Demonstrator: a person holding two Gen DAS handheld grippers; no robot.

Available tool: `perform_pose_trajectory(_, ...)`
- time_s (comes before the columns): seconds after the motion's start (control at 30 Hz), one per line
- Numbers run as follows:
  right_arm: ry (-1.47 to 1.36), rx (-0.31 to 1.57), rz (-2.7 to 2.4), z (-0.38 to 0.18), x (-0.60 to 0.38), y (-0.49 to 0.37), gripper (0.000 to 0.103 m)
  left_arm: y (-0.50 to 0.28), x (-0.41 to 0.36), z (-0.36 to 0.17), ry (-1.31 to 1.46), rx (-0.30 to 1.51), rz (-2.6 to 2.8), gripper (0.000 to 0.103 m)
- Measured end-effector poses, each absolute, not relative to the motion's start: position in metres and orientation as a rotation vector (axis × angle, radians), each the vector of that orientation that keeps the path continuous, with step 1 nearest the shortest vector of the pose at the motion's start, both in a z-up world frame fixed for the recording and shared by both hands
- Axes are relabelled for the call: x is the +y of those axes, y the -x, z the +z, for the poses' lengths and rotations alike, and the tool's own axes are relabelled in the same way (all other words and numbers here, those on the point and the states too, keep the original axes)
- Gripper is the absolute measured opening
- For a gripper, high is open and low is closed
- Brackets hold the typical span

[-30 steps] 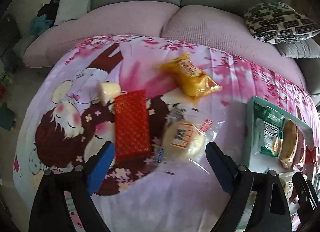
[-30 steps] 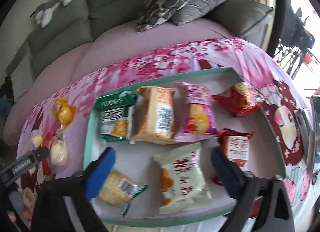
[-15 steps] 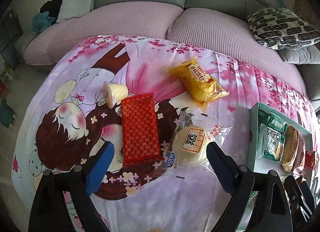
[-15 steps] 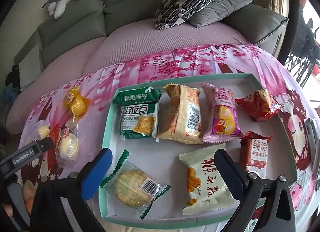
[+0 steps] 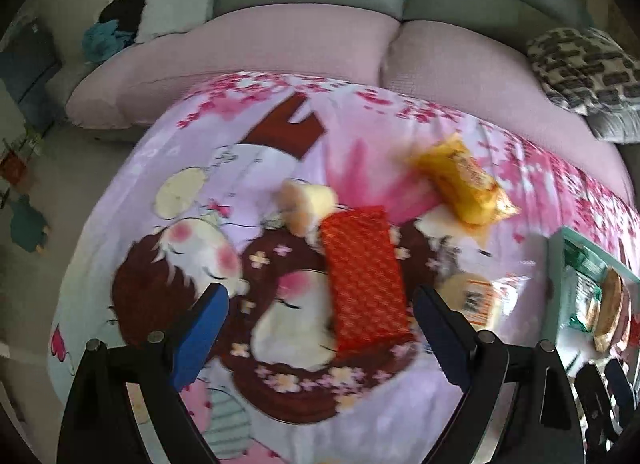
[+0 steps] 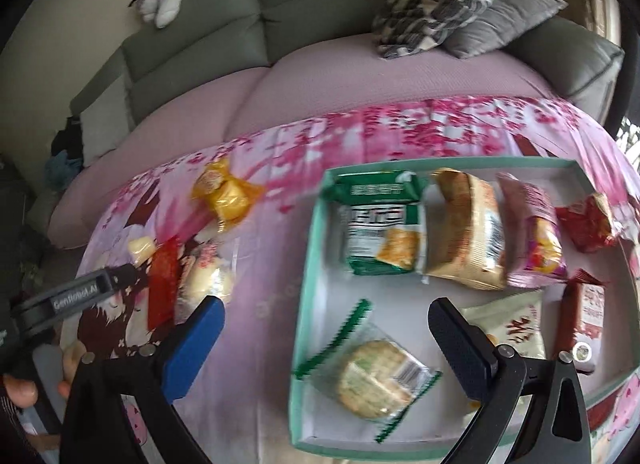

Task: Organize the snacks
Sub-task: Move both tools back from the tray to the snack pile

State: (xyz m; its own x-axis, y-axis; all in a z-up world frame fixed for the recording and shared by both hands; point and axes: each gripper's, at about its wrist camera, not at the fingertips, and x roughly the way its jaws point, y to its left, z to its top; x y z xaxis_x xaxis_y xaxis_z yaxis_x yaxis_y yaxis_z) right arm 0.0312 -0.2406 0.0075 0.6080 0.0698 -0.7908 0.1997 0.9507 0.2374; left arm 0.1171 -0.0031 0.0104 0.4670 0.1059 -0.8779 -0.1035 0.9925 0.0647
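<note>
Seven packets already lie in the shallow teal-rimmed tray (image 6: 316, 248) | four remain on the pink cartoon cloth (image 5: 224, 416), including the flat red foil packet (image 5: 362, 276) | left gripper (image 5: 320, 338) wide open, empty, nearing it | right gripper (image 6: 326, 348) open, empty, over tray.

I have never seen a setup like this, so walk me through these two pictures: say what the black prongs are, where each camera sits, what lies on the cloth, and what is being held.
No robot arm here: a person holds a two-finger gripper in each hand, with a fisheye camera on each looking along the fingers.

The left wrist view shows the left gripper, open and empty, over a cartoon-print cloth. On the cloth lie a red packet, a yellow packet, a small pale cup-like snack, too blurred to name, and a round bun in clear wrap.

The right wrist view shows the right gripper, also open and empty, over a teal-rimmed tray with eight snack packets in it. A sofa stands behind.

Nothing is held.
</note>
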Motion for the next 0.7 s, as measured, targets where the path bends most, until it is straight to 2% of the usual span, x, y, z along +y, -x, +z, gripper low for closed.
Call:
perform_pose_trajectory(0.37,-0.329,0.89,-0.023,0.011,-0.216,-0.041,0.103,-0.127,0.037,0.006,0.133,1.13,0.138,0.093)
perform_pose_trajectory(0.7,-0.156,0.941,0.025,0.002,-0.154,-0.072,0.098,-0.146,0.031,-0.022,0.154,1.228,0.097,0.093)
